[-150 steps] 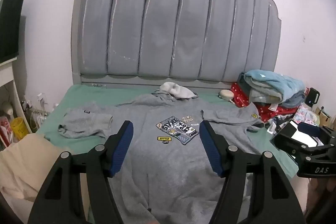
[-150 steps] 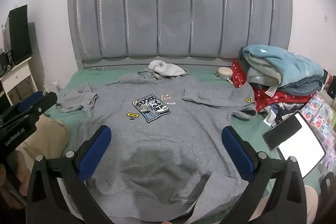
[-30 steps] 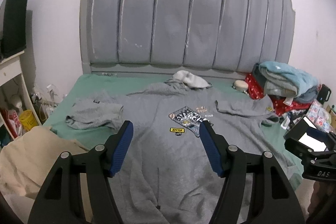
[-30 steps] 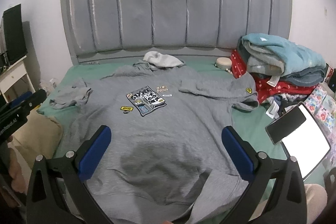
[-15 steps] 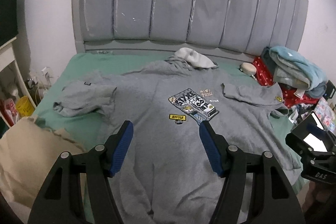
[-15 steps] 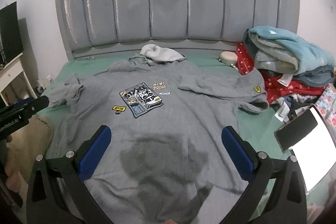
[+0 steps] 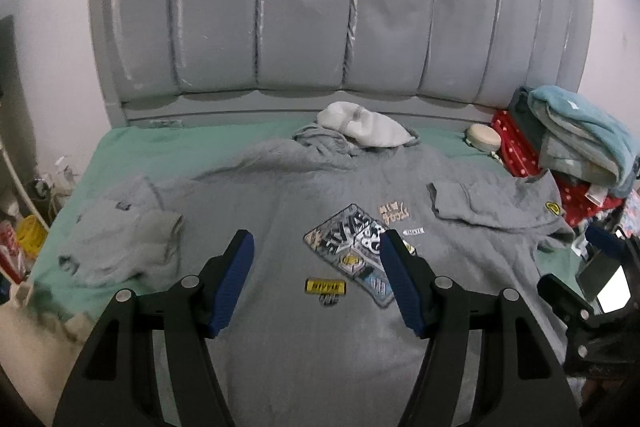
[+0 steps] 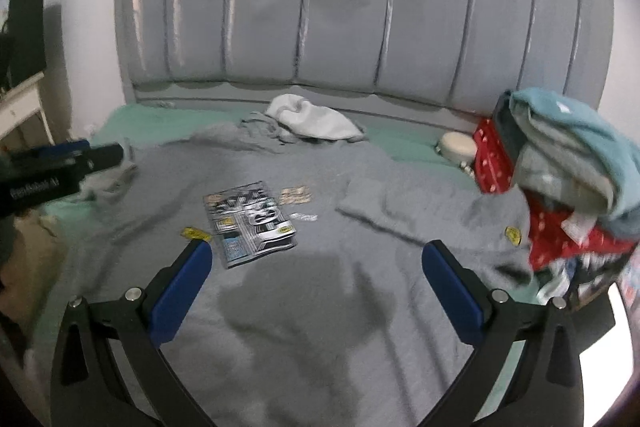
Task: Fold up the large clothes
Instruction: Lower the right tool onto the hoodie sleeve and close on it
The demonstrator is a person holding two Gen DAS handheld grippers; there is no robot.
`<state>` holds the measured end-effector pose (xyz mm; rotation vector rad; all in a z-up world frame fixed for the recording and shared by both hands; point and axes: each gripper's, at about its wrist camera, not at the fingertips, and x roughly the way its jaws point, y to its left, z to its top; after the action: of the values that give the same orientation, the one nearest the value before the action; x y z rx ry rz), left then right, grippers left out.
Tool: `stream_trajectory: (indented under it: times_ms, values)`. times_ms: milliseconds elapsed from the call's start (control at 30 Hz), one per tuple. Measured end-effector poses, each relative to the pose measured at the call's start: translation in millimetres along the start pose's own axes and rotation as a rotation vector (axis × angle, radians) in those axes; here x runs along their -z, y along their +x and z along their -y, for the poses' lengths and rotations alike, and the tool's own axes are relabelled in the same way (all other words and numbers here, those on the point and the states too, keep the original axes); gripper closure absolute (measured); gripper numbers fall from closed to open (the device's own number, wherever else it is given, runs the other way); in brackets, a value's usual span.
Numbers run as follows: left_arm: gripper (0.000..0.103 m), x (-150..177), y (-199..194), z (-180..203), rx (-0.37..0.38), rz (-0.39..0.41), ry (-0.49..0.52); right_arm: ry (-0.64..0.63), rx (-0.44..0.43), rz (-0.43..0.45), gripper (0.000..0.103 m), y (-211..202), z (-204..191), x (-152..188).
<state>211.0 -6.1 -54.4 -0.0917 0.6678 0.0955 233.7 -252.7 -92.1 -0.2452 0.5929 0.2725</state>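
Observation:
A large grey hoodie (image 7: pixel 288 339) (image 8: pixel 340 307) lies front up on the green bed sheet (image 7: pixel 132 151), hood toward the headboard. Its chest carries a printed patch (image 7: pixel 352 251) (image 8: pixel 250 223). One sleeve (image 7: pixel 120 243) is bunched at the left; the other sleeve (image 7: pixel 492 207) (image 8: pixel 420 215) lies folded across the right side. My left gripper (image 7: pixel 316 247) hovers open above the chest, nothing between its blue pads. My right gripper (image 8: pixel 316 259) hangs open and wider over the hoodie's middle, also with nothing in it. Each gripper shows at the edge of the other's view.
A padded grey headboard (image 7: pixel 340 7) stands behind. A white cloth (image 7: pixel 364 127) lies on the hood. Folded towels and red clothes (image 8: pixel 560 163) are piled at the right, with a round tin (image 7: pixel 484 137) beside them. A beige blanket (image 7: pixel 36 331) lies at the left edge.
Both grippers have moved forward and a little down over the hoodie, so the garment and headboard look closer. Both sets of jaws stay as wide as before.

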Motion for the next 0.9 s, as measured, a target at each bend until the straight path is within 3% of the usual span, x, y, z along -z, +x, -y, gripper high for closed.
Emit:
stream_trajectory:
  times_ms: [133,200,400,567,733,767,800,900]
  values:
    - [0.034,-4.0,33.3,-0.8,-0.017,0.015,0.068,-0.071,0.067,-0.001,0.000,42.5,13.0,-10.1]
    - [0.034,-4.1,54.6,-8.2,-0.070,0.018,0.066,-0.080,0.087,-0.005,0.000,64.8,21.9,-15.0]
    - [0.034,-10.2,103.1,-44.2,-0.101,-0.103,-0.068,-0.084,0.072,-0.063,0.003,154.7,33.6,-38.3]
    - [0.034,3.3,135.1,-65.0,-0.111,-0.186,-0.127,-0.113,0.110,-0.175,0.008,212.1,42.4,-14.0]
    - [0.034,11.8,144.8,-58.9,-0.095,-0.202,-0.097,-0.111,0.082,-0.242,0.008,221.9,48.4,4.9]
    - [0.034,13.0,146.6,-55.6,-0.091,-0.209,-0.083,-0.137,0.071,-0.246,0.013,219.6,45.1,4.8]
    - [0.034,14.7,147.4,-53.2,-0.085,-0.215,-0.078,-0.143,0.052,-0.249,0.026,219.7,43.9,3.6]
    - [0.034,16.8,142.0,-47.5,-0.066,-0.225,-0.073,-0.145,-0.011,-0.263,0.046,218.7,42.0,4.7]
